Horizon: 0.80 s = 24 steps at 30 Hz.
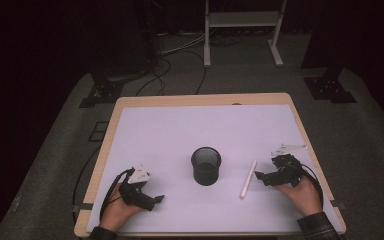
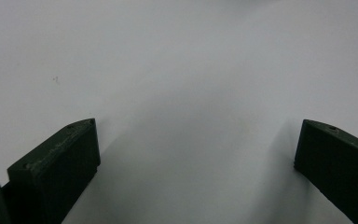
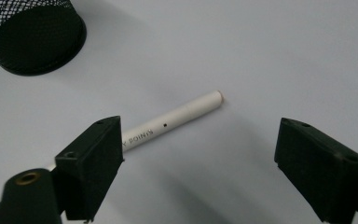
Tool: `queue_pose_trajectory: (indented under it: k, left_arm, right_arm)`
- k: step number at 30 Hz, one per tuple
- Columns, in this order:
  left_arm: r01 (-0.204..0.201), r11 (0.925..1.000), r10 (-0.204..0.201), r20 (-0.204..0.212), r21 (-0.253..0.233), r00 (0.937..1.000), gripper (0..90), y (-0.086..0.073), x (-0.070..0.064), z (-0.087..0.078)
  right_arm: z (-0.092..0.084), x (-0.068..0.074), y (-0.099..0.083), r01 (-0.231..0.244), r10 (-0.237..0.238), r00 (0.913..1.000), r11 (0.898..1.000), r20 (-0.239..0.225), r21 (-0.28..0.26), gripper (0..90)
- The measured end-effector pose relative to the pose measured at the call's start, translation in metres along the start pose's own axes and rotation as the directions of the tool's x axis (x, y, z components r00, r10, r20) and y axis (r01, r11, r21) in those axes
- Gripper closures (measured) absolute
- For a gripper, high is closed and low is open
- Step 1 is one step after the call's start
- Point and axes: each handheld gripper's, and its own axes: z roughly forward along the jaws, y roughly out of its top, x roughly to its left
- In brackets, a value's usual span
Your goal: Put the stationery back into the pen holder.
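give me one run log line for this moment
right gripper: open, nearing white pen | pen: flat on table, untouched | left gripper: open, idle | mesh cup: upright

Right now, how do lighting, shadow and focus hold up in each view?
High view: room dark, the white table sheet evenly lit, mesh pen cup and white pen a bit soft. Left gripper view: the left gripper throws soft shadows on the sheet, no glare. Right gripper view: pen sharp enough that some print reads; the right gripper is blurred up close.

overhead facing fwd, two close gripper cams
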Motion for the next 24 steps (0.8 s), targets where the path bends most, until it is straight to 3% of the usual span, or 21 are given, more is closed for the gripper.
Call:
queue_pose_trajectory:
  k: [7, 24]
  left_arm:
    - [0.0, 1.0, 0.0, 0.0, 0.001, 1.0, 0.0, 0.0, 0.0, 0.0]
    - [0.0, 1.0, 0.0, 0.0, 0.0, 1.0, 0.0, 0.0, 0.0, 0.0]
  right_arm:
    - [0.005, 0.004, 0.01, 0.006, -0.006, 0.9999, 1.0, -0.008, 0.006, 25.8]
    - [0.03, -0.001, 0.019, -0.026, 0.03, 0.9983, 0.997, -0.05, 0.076, 51.5]
